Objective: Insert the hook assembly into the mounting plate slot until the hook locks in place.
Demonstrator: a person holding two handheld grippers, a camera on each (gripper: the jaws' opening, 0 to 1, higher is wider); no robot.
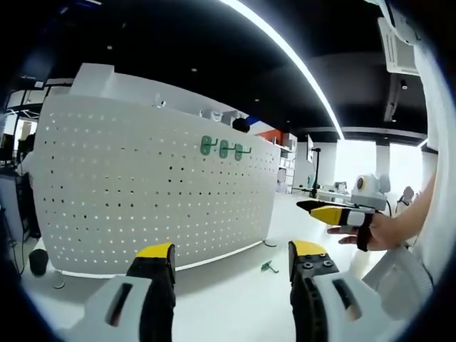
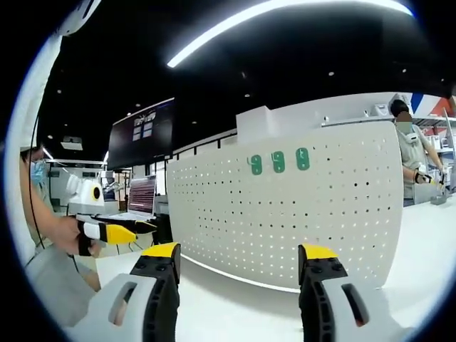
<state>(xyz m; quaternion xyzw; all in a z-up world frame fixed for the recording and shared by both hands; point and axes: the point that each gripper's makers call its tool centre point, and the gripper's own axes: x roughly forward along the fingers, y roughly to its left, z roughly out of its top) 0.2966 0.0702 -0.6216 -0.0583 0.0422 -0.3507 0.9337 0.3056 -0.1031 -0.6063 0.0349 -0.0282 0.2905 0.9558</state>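
Landmark: white pegboard panel (image 1: 153,196) standing upright on the white bench (image 1: 228,299).

Left gripper view: left tongs (image 1: 231,258) low in front of the panel, jaws spread wide w/ nothing between them, yellow tips up. Three green hooks (image 1: 224,149) sit in a row on the panel face, near its top edge, toward the right end. One loose green hook (image 1: 269,267) lies on the bench just off the panel's right foot, apart from both tongs. Right tongs (image 1: 329,211) come in well right of the panel, held in a hand (image 1: 385,231), above the bench; whether they're spread can't be told from this angle.

Right gripper view: right tongs (image 2: 239,260) in front of the panel (image 2: 299,206), jaws spread, empty. Same three green hooks (image 2: 278,162) high on the panel, roughly mid-width. Left tongs (image 2: 117,231) well left of the panel, gripped by a hand (image 2: 71,235). A person (image 2: 412,153) stands behind the panel's right end. Laptop (image 2: 139,199) and dark wall screen (image 2: 141,132) off the panel's left end.
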